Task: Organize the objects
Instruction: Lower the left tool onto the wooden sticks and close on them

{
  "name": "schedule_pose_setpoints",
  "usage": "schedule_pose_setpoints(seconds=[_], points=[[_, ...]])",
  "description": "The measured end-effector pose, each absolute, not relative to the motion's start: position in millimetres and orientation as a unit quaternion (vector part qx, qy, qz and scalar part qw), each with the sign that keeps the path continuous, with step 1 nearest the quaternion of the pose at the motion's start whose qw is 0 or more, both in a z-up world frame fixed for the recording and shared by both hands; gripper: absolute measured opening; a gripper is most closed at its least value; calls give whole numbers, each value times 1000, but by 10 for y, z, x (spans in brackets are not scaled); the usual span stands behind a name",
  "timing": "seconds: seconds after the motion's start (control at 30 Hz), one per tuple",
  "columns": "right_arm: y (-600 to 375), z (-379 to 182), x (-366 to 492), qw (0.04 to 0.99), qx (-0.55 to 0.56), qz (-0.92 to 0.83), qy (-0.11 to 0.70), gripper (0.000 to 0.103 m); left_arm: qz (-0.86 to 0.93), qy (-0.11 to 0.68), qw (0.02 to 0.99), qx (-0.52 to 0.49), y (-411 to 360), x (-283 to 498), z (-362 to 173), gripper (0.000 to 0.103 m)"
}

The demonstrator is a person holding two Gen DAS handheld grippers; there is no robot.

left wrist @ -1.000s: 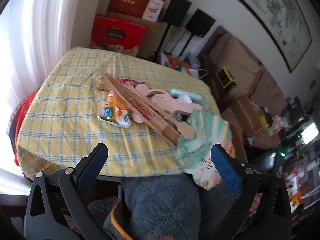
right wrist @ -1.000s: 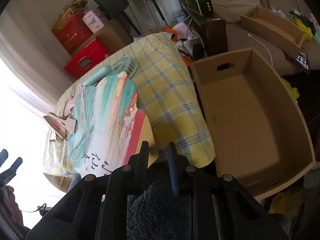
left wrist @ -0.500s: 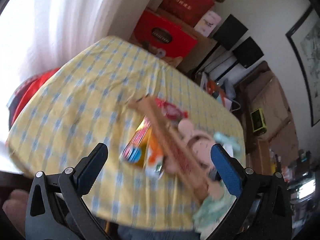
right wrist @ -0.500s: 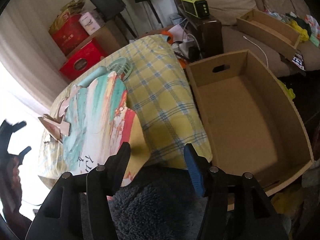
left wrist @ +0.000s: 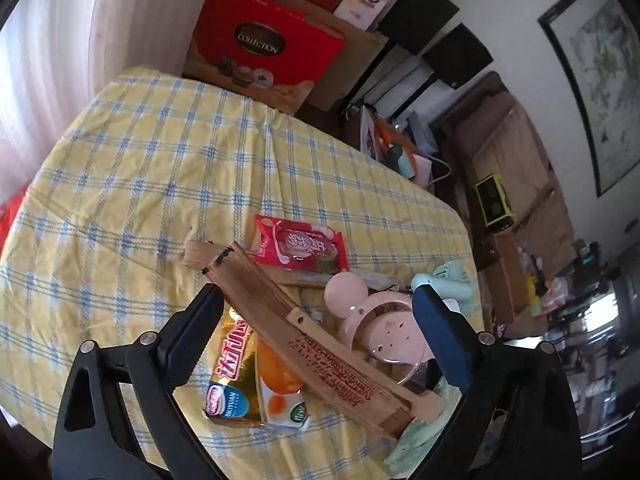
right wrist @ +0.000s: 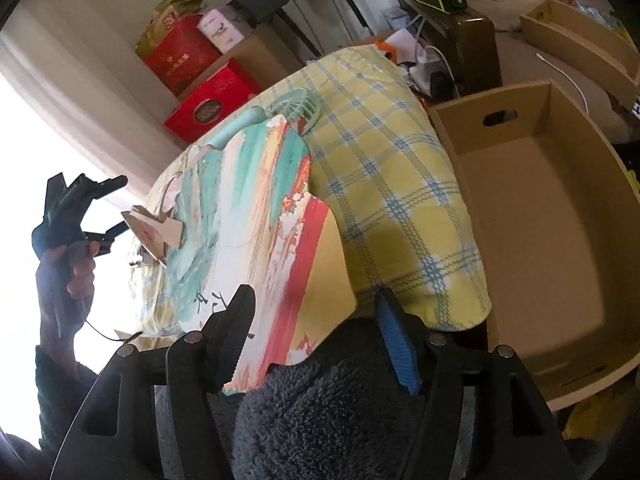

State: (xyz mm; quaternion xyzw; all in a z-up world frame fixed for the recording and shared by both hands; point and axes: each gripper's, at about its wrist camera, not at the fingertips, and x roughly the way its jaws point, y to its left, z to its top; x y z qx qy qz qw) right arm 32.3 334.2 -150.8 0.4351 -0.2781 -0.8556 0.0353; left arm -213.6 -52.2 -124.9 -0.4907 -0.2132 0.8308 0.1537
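My left gripper point(left wrist: 316, 322) hovers low over a pile on the yellow checked tablecloth point(left wrist: 160, 168), its jaws closing but wide apart. Between them lies a folded wooden fan point(left wrist: 304, 332), untouched by the pads. Under it are gold and orange snack packets point(left wrist: 248, 376), with a red packet point(left wrist: 300, 248) behind and a pink round toy point(left wrist: 372, 320) to the right. My right gripper point(right wrist: 316, 332) is at the table's near edge, jaws opening. A painted paper fan point(right wrist: 256, 216) reaches between them beside the left finger, not pressed.
An open cardboard box point(right wrist: 540, 208) stands to the right of the table, below its edge. A mint hand-held fan point(right wrist: 292, 108) lies behind the painted fan. Grey fleece point(right wrist: 320, 412) fills the foreground under my right gripper. Red gift boxes point(left wrist: 264, 44) stand past the table's far edge.
My left gripper has swung in and down over the pile, and its jaws have narrowed a little. My right gripper's jaws have gone from nearly shut to well apart, staying in place.
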Motion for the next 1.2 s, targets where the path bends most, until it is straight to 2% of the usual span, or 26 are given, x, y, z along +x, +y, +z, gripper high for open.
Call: schedule_pose_setpoints(seconds=[0.03,0.07,0.2,0.4,0.47,0.5,0.53,0.73,0.9,1.07,1.2], points=[[3330,-1507,323,37,435,-855,-278,64,834,-210,154,-487,-526,-2124,-1206,82],[3318,-1504,315,38,436,-855,-277,64,837,-211,152,-481,-545,-2117,-1154,80],[3311,-1505,310,37,438,-854,-276,61,857,-232,158,-433,-636,-2045,-876,80],[3330,-1518,313,28,440,-854,-277,55,857,-193,179,-443,-408,-2009,-779,78],[3338,-1521,317,26,440,-854,-278,52,847,-162,153,-483,-253,-2071,-911,65],[3343,-1525,322,24,440,-853,-278,50,841,-154,143,-499,-209,-2065,-967,55],[3348,-1526,324,23,440,-853,-279,48,835,-147,140,-511,-170,-2069,-1026,50],[3347,-1519,325,23,437,-855,-278,47,841,-132,123,-511,-98,-2012,-1059,48],[3353,-1531,321,27,438,-853,-282,46,827,-145,139,-525,-75,-1925,-1074,48],[3358,-1529,323,27,439,-852,-283,46,822,-174,114,-529,-133,-1827,-1130,48],[3337,-1526,317,28,440,-853,-280,46,829,-146,97,-531,8,-1807,-1219,48]])
